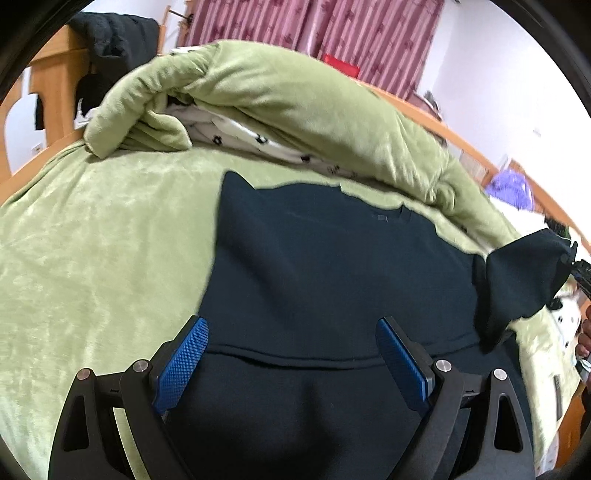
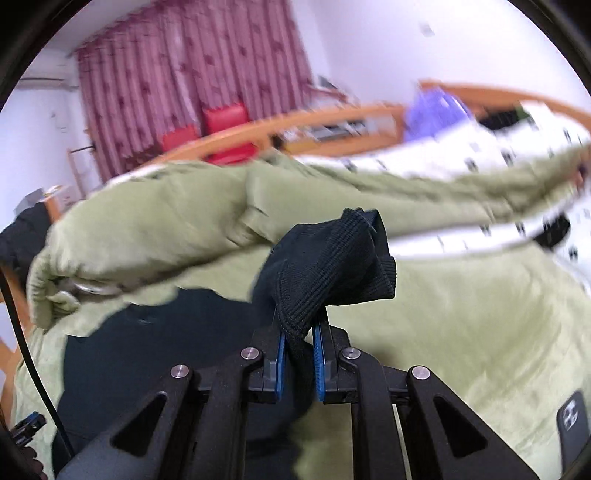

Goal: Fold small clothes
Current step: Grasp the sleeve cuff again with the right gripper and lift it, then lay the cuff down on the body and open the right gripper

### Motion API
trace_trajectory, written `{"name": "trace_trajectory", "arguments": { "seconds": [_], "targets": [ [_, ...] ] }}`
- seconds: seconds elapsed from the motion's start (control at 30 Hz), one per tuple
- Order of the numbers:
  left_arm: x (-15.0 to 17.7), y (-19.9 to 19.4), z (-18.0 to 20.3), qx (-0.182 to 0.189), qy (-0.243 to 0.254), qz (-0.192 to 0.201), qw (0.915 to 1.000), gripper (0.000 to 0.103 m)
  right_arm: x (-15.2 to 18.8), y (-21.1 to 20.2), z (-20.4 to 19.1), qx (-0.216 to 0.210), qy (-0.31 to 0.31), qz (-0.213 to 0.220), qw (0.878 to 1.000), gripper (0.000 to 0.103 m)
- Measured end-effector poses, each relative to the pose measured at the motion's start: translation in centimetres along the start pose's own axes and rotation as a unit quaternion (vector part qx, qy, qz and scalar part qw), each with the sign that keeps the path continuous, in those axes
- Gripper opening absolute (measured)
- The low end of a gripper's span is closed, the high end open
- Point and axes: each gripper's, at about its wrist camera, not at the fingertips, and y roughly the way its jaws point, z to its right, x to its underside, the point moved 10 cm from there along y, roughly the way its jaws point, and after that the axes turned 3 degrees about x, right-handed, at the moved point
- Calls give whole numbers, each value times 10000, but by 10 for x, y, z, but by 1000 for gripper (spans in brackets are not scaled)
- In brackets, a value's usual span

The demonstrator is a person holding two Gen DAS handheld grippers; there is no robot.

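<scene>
One dark navy sweatshirt [image 1: 332, 266] lies flat on the green-blanketed bed [image 1: 103, 236], spread ahead of and under the left tool [image 1: 291, 354], whose blue pads stand wide apart. Pink curtains [image 1: 295, 26] hang behind. From the right wrist, the right tool [image 2: 298, 354] is clamped on the ribbed cuff [image 2: 332, 273], lifted above the bed.

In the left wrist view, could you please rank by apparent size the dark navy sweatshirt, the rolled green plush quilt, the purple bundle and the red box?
1. Rolled green plush quilt and dark navy sweatshirt: alike; the sweatshirt is nearer.
2. Purple bundle.
3. Red box.
</scene>
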Motion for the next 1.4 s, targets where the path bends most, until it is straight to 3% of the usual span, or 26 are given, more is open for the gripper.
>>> {"name": "trace_trajectory", "arguments": {
  "seconds": [0.13,0.3,0.53,0.7,0.8,0.9,0.97,1.0,1.07,1.1,1.3,1.4],
  "targets": [
    [-14,-16,-20,-26,-277,192,9994,92,-18,-22,-70,-262,-341,162,9989,13],
    [-18,-32,-49,11,-612,259,9978,92,-8,-30,-174,-710,-693,22,9951,13],
    [-18,-41,-84,33,-961,247,9951,92,40,-11,-291,-1263,-911,-406,9870,13],
    [-15,-41,-88,137,-842,142,9962,92,103,20,-352,-1553,-1269,-992,9747,13],
    [-12,-44,-93,163,-848,117,9962,92,149,40,-366,-1605,-1443,-1354,9670,14],
    [-11,-43,-97,181,-915,95,9956,92,187,51,-376,-1769,-1557,-1686,9571,22],
    [-10,-41,-97,210,-956,49,9952,92,210,55,-382,-1927,-1649,-1953,9474,42],
    [-9,-40,-96,225,-969,34,9950,92,221,55,-383,-2019,-1727,-2148,9398,61],
    [-8,-36,-91,250,-963,-28,9950,92,241,50,-389,-2315,-1886,-2524,9204,64],
    [-7,-33,-88,258,-929,-61,9953,92,244,45,-388,-2381,-1952,-2563,9162,64],
    [0,-18,-61,311,-713,-251,9967,92,213,8,-325,-2437,-1747,-2050,9317,64],
    [4,-7,-45,314,-605,-366,9970,92,194,3,-274,-2062,-1675,-1759,9479,64]
  ]
}}
